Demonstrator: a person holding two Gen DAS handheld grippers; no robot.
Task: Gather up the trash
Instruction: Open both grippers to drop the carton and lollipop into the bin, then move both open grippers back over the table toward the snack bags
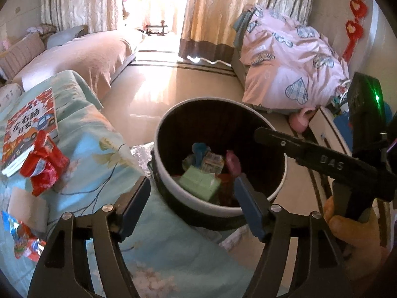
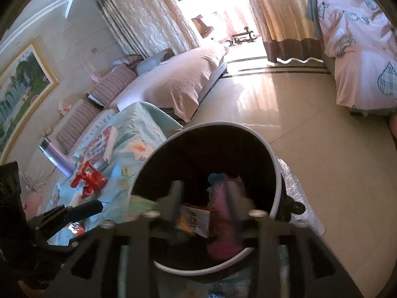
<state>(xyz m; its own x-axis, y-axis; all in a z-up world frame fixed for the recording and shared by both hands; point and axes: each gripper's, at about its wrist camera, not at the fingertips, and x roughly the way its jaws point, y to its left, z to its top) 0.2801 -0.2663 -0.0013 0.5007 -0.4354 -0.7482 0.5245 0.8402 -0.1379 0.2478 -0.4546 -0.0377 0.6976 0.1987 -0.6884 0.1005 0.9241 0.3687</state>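
- A lived-in room of a home, furnished for sitting or sleeping.
- A sofa or daybed [image 2: 173,84] under a pink cover runs along the wall, striped cushions [image 2: 109,87] at its back.
- Long patterned curtains [image 1: 211,7] frame a sunlit doorway.
- A framed landscape picture [image 2: 22,84] hangs on the wall.
- A heart-print quilt [image 1: 290,57] lies heaped.
- A children's book [image 1: 29,129] rests on floral bedding [image 1: 99,154].

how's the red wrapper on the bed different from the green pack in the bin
The red wrapper is crumpled and torn open, lying on the floral bedspread beside a children's book. The green pack looks flat and boxy, resting in the trash bin among other litter. The wrapper is still to be collected; the pack is already binned. Both are packaging waste.
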